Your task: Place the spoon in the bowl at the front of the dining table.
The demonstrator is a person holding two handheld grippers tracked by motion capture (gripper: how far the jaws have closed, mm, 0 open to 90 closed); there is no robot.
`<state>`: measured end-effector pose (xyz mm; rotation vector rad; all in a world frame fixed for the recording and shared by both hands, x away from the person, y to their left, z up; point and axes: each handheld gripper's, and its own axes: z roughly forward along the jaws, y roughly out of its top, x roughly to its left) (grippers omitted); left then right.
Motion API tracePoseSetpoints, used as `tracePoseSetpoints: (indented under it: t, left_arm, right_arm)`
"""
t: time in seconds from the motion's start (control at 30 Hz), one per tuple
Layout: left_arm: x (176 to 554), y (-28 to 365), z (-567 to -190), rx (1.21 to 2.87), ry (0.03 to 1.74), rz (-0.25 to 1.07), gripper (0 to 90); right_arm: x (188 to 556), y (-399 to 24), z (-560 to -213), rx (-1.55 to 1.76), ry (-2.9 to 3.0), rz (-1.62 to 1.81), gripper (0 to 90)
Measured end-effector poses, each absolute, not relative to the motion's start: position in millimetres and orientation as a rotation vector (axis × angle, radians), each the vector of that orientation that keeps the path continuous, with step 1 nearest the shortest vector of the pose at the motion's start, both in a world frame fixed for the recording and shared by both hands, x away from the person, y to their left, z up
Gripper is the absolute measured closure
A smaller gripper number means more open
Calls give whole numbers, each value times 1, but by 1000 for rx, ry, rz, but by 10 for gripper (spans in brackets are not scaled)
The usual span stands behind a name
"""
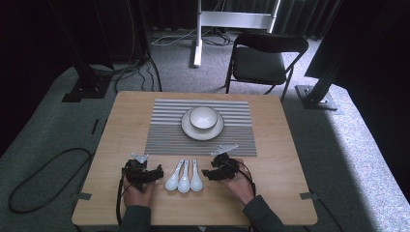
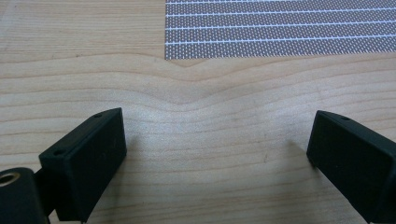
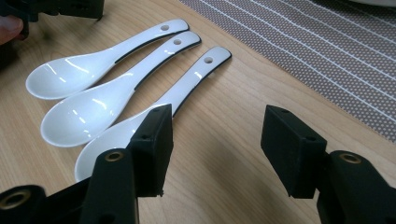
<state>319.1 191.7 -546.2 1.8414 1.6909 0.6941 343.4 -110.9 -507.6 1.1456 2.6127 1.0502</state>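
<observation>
Three glossy white ceramic soup spoons point(image 3: 116, 88) are lying side by side just left of the right gripper point(image 3: 217, 140), whose jaws are being held released and empty. A pickup is judged pending: the nearest spoon must be straddled. The left gripper point(image 2: 215, 154) is likewise being held released over bare wooden table point(image 2: 196, 116).

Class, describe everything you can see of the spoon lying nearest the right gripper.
The nearest spoon is glossy white, ceramic-looking, with a dark-edged underside and a hole at its handle end. It lies flat on the wooden table, bowl up, last in a row beside two matching spoons. The right gripper stands open beside it, one jaw hiding part of its bowl.
</observation>
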Motion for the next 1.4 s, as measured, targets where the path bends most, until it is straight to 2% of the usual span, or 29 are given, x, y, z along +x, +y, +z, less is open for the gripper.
tracePoseSetpoints:
  t: [1.4]
  left_arm:
    - [319, 191, -546, 1846, 1686, 691, 50]
  right_arm:
    - [353, -58, -525, 1109, 2649, 964, 457]
